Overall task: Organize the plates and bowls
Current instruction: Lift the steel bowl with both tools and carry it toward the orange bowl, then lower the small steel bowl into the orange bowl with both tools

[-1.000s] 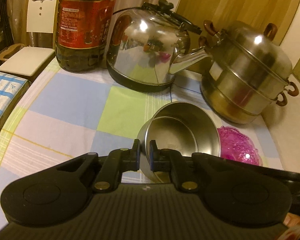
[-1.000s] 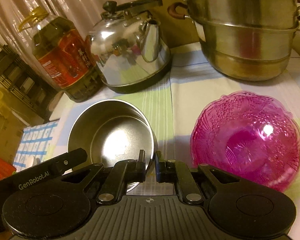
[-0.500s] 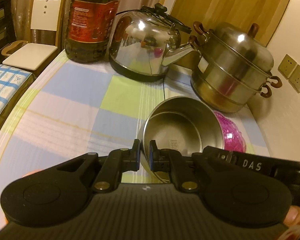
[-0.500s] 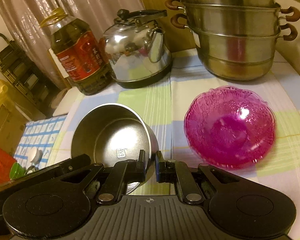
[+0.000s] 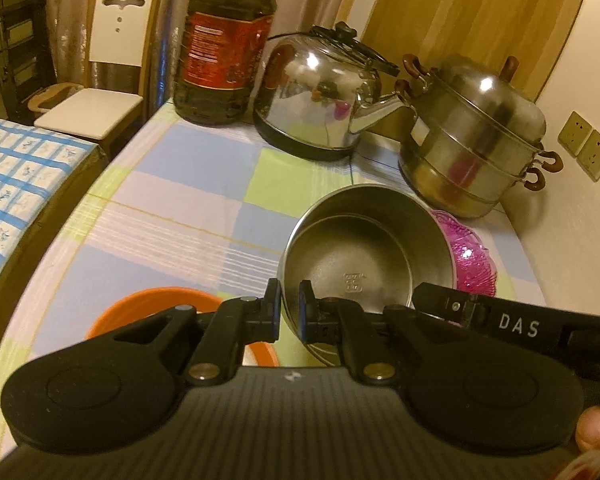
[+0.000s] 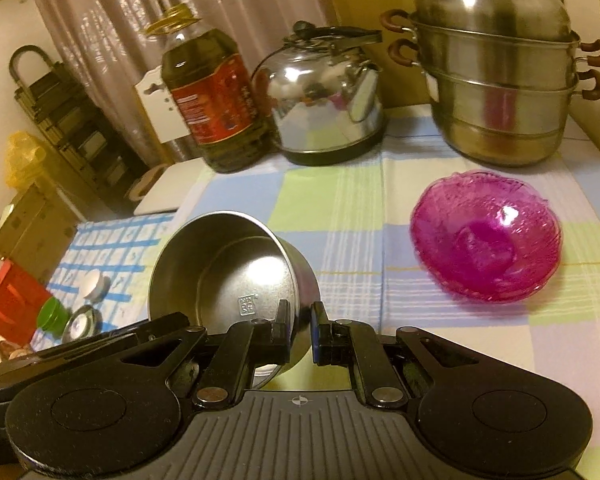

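Note:
A steel bowl is lifted and tilted above the checked tablecloth. My left gripper is shut on its near left rim. My right gripper is shut on its right wall; the bowl shows in the right wrist view too. A pink glass bowl sits on the cloth to the right, and peeks out behind the steel bowl in the left wrist view. An orange bowl lies below my left gripper, partly hidden.
At the back stand an oil bottle, a steel kettle and a stacked steamer pot. A wall runs along the right. A white chair and a lower blue-checked surface with small items are left.
Both grippers have lifted the steel bowl up and drawn it back toward me. The pink bowl now lies farther off, and the orange bowl has come into view below.

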The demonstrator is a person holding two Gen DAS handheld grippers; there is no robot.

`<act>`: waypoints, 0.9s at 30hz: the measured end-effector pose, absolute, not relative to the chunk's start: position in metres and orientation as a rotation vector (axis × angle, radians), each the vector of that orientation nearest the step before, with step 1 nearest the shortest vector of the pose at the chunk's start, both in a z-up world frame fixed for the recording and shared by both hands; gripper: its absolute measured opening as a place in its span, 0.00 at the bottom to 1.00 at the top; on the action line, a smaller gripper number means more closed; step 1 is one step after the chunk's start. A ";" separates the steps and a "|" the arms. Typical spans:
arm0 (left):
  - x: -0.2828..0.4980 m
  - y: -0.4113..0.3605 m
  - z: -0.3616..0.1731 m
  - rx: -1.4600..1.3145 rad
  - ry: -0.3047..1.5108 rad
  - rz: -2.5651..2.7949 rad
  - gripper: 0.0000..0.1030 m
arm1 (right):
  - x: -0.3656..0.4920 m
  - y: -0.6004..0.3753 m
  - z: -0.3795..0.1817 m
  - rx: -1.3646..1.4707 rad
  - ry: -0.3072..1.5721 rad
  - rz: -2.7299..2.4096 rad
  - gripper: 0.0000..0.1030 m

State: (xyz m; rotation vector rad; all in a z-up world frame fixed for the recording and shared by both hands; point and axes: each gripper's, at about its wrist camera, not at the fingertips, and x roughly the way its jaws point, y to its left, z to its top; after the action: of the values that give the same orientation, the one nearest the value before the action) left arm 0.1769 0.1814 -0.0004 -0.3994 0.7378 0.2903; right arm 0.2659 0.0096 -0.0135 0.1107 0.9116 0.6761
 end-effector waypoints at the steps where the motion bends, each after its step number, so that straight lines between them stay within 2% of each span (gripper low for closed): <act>1: 0.174 0.183 0.000 -0.398 0.737 0.294 0.07 | 0.263 0.011 -0.013 0.106 0.909 0.682 0.09; 27: 0.117 0.209 -0.002 -0.442 0.747 0.366 0.07 | 0.238 0.048 -0.009 0.079 0.929 0.798 0.09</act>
State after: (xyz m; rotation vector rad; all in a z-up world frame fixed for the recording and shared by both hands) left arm 0.1167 0.2093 -0.0022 -0.4419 0.7473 0.3660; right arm 0.2380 0.0478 -0.0093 0.0788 0.9294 0.7983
